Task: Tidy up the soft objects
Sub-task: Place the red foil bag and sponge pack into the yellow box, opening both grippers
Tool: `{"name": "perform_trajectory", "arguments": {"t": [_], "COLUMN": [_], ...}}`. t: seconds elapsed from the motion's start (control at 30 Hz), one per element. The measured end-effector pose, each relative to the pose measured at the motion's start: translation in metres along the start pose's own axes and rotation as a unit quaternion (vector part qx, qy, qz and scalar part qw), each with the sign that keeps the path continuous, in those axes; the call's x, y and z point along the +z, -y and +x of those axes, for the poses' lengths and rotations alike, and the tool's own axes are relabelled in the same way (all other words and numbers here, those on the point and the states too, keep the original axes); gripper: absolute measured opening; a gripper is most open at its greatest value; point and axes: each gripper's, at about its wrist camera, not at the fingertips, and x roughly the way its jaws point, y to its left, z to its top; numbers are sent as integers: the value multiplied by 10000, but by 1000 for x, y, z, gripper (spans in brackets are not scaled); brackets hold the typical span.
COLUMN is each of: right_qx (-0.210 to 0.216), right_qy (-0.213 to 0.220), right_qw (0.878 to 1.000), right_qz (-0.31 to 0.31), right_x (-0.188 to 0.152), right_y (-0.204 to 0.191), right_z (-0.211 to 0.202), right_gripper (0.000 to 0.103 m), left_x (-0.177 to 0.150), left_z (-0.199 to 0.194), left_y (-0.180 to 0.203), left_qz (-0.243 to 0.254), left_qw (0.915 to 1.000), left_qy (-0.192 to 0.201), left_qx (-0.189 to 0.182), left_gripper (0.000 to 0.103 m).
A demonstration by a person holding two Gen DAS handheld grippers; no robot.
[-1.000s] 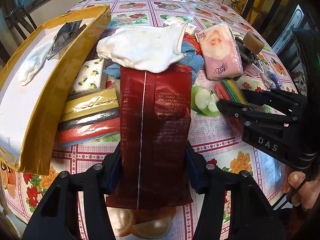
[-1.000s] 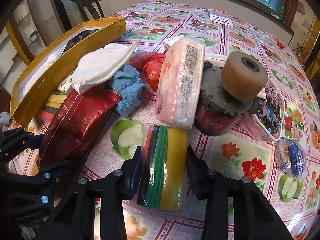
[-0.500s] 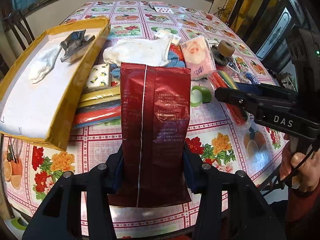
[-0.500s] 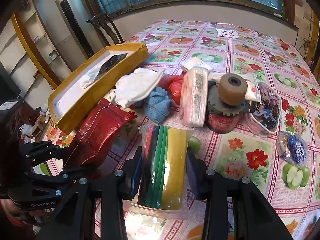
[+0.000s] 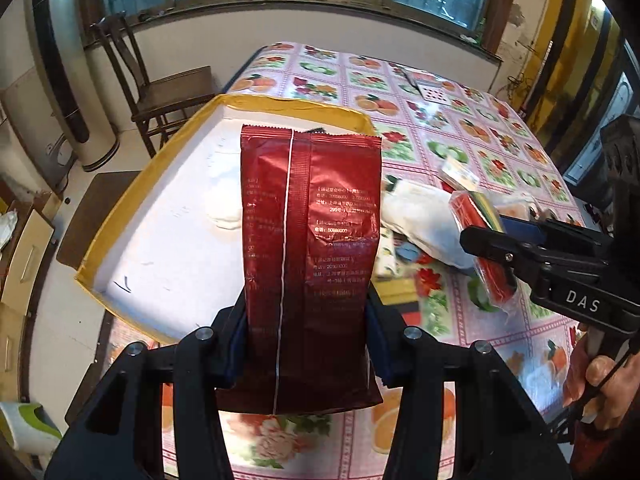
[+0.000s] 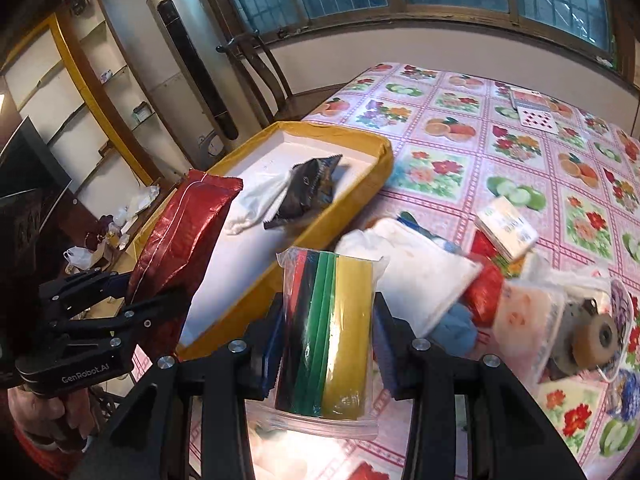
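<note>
My left gripper (image 5: 306, 344) is shut on a dark red foil pouch (image 5: 310, 248), held upright in the air over the near part of a yellow-rimmed box with a white floor (image 5: 160, 240). My right gripper (image 6: 326, 350) is shut on a clear bag of coloured foam sheets (image 6: 330, 332), yellow, green, black and red, lifted above the table. In the right wrist view the red pouch (image 6: 180, 240) hangs left of the box (image 6: 360, 184), which holds a black packet (image 6: 310, 188) and a white cloth (image 6: 256, 200).
On the flowered tablecloth (image 6: 480, 136) lie a white cloth (image 6: 416, 276), a blue cloth (image 6: 456, 328), a pink tissue pack (image 6: 524, 320), a tape roll (image 6: 596, 340) and a small card pack (image 6: 506, 228). A wooden chair (image 5: 160, 88) stands beyond the box.
Both grippers have risen from the table with their loads. The left one has carried the red pouch leftward over the box; the right one has lifted the foam bag toward the box.
</note>
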Motion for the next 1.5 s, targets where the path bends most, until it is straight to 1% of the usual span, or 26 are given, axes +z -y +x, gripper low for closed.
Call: {"name": "perform_trajectory", "arguments": {"t": [0.13,0.27,0.33,0.43,0.53,0.6,0.63,0.7,0.77,0.83,0.9,0.93,1.0,1.03,1.07,1.1,1.17,1.27,1.4,1.47,1.5], "right_qx": [229,297,294,288,188,168,159,306,396,668,883,906,749,744,801,857,872,854,830,800,769], "right_qy": [-92,-199,-297,-451,-581,-592,-592,-643,-597,-530,-461,-405,-264,-179,-113,-55,17,107,172,277,343], "right_qw": [9997,9994,9991,9985,9980,9980,9980,9974,9974,9962,9944,9944,9965,9967,9963,9957,9954,9956,9956,9956,9957], "right_qz": [44,-1,-29,-63,-142,-166,-177,-86,16,164,364,363,254,254,301,358,398,379,400,390,398], "right_x": [30,47,51,50,46,45,44,42,40,39,38,37,36,34,33,31,29,22,11,2,-2], "right_y": [-21,-40,-48,-56,-63,-64,-66,-66,-62,-58,-55,-55,-56,-55,-53,-51,-48,-45,-37,-31,-28], "right_z": [32,63,81,104,121,124,127,130,130,124,116,111,101,95,90,84,74,61,45,32,25], "right_gripper": [41,41,41,41,41,41,44,44,46,50,51,51,52,53,54,55,56,57,58,63,69], "left_x": [15,24,24,23,19,17,16,14,13,11,9,9,9,9,8,7,5,3,-4,-8,-11], "left_z": [14,29,36,47,54,57,58,59,60,60,54,48,34,28,22,17,10,3,-7,-13,-16], "left_y": [-24,-43,-53,-67,-74,-76,-75,-76,-79,-80,-79,-78,-76,-75,-72,-70,-64,-55,-39,-30,-24], "left_qz": [-174,-307,-397,-547,-535,-505,-466,-459,-519,-494,-485,-502,-520,-508,-483,-451,-340,-291,-198,-129,-87], "left_qw": [9996,9987,9980,9973,9968,9966,9965,9963,9962,9954,9946,9942,9925,9917,9909,9903,9891,9892,9859,9848,9841], "left_qy": [-20,-72,-99,-184,-218,-194,-174,-135,-67,32,195,282,542,655,743,817,910,963,1144,1242,1296], "left_qx": [237,404,473,456,547,623,669,718,692,824,900,908,959,986,1012,1032,1110,1067,1201,1210,1208], "left_gripper": [47,47,47,47,47,48,48,50,53,58,60,60,61,63,70,74,74,74,74,74,74]}}
